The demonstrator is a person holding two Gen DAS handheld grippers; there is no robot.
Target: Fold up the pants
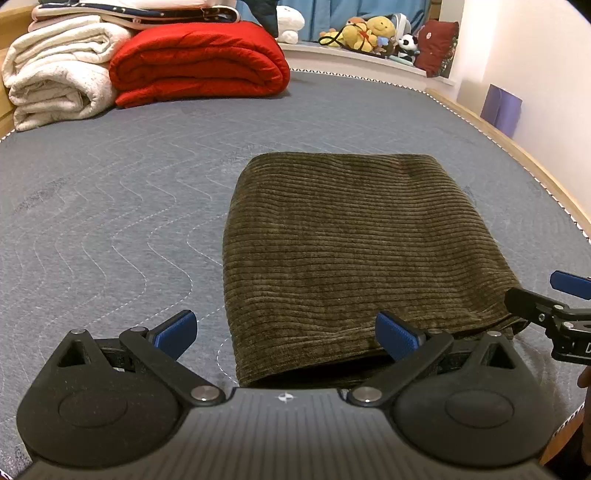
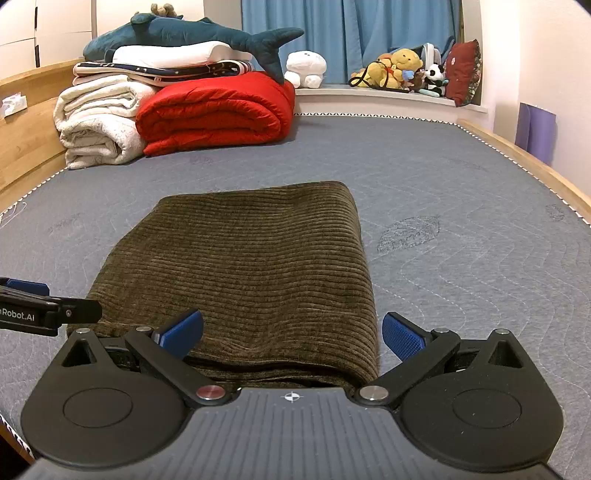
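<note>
Mattress open around folded pants; red quilt, towels block far-left corner, seemingly well apart.

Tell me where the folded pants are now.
The pants lie on the grey mattress, just ahead of both open hand-held grippers, centre-left in the right wrist view.

A home bedroom: mattress, folded bedding, plush toys, blue curtains

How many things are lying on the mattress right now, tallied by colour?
Olive-brown: 1, the folded pants
Red: 1, the folded quilt
Cream: 1, the rolled blanket
Total: 3, not counting the smaller bedding and shark plush stacked on the quilt and blanket.
</note>
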